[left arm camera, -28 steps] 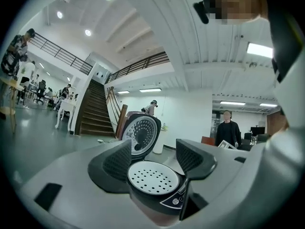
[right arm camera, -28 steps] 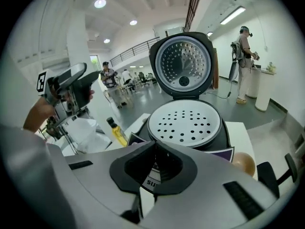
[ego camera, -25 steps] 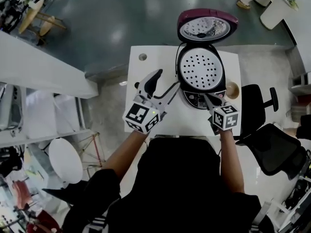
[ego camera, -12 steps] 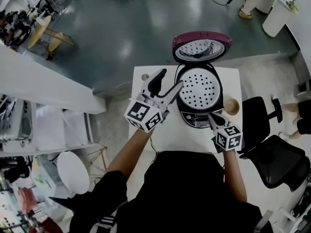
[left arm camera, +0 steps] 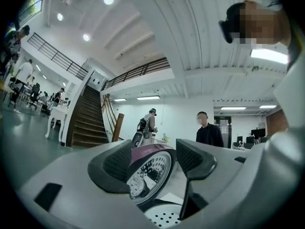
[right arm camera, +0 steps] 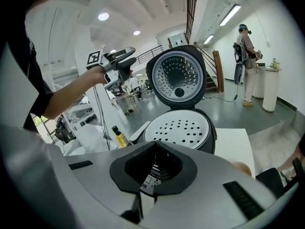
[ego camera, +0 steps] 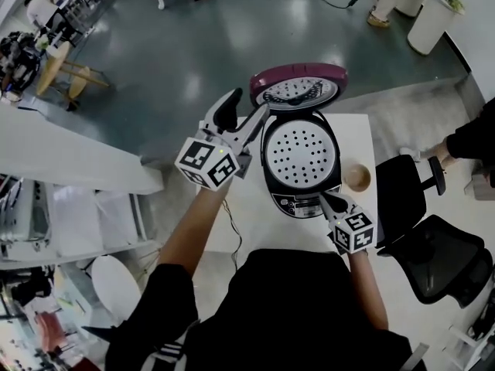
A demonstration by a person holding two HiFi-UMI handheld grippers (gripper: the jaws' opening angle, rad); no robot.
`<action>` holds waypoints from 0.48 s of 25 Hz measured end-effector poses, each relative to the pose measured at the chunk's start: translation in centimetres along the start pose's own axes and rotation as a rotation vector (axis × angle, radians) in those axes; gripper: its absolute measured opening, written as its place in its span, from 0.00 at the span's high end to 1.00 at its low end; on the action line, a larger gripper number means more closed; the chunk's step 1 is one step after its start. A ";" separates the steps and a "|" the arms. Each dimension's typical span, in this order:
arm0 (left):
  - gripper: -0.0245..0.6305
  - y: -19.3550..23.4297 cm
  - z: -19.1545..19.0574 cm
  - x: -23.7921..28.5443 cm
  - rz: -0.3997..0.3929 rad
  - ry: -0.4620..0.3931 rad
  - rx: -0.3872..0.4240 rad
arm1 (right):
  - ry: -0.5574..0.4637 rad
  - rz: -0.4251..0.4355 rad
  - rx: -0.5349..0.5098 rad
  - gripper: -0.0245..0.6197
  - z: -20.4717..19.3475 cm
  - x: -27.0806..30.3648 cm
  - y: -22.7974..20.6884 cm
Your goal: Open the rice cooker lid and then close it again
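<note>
The rice cooker (ego camera: 300, 168) stands on the white table (ego camera: 232, 222) with its purple lid (ego camera: 298, 87) swung up and open. A white perforated tray (ego camera: 300, 154) covers the pot. My left gripper (ego camera: 244, 116) is raised at the lid's left edge, jaws open. In the left gripper view the lid (left arm camera: 148, 173) shows between the open fingers of the left gripper (left arm camera: 155, 161), apart from the pads. My right gripper (ego camera: 326, 200) is shut and empty at the cooker's front panel. In the right gripper view the right gripper (right arm camera: 156, 144) points at the tray (right arm camera: 178, 130), below the lid (right arm camera: 178, 78).
A small round brown cup (ego camera: 357, 178) sits on the table right of the cooker. A black office chair (ego camera: 433, 242) stands to the right. A yellow bottle (right arm camera: 119, 137) is left of the cooker. People stand far off on the grey floor (ego camera: 209, 37).
My left gripper has risen and moved from the table's left side up to the open lid's edge. The right gripper has stayed by the cooker's front.
</note>
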State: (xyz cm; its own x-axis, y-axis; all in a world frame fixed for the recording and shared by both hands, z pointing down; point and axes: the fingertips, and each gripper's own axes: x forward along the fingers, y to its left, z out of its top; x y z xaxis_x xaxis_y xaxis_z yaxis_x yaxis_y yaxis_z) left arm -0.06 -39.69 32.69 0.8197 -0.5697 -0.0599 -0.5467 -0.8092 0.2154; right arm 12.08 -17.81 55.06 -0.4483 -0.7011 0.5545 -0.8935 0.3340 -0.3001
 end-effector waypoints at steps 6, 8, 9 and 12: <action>0.55 2.1 0.4 3.6 0.009 0.043 0.048 | 0.023 0.017 -0.029 0.96 -0.1 0.6 -0.6; 0.55 2.5 0.5 4.8 0.005 0.060 0.061 | 0.033 0.028 -0.053 0.96 0.2 0.7 -0.5; 0.55 2.7 0.4 5.4 0.002 0.071 0.065 | 0.029 0.039 -0.046 0.96 0.5 0.8 -0.5; 0.55 3.5 -0.2 6.8 -0.003 0.097 0.044 | 0.020 0.047 -0.033 0.96 0.9 1.0 -1.0</action>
State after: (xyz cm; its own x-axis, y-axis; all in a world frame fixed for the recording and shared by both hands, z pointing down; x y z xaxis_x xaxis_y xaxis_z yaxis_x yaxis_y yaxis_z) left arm 3.66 -46.38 33.22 0.8327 -0.5526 0.0347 -0.5497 -0.8175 0.1718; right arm 12.58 -19.45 55.20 -0.4901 -0.6715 0.5558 -0.8716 0.3874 -0.3004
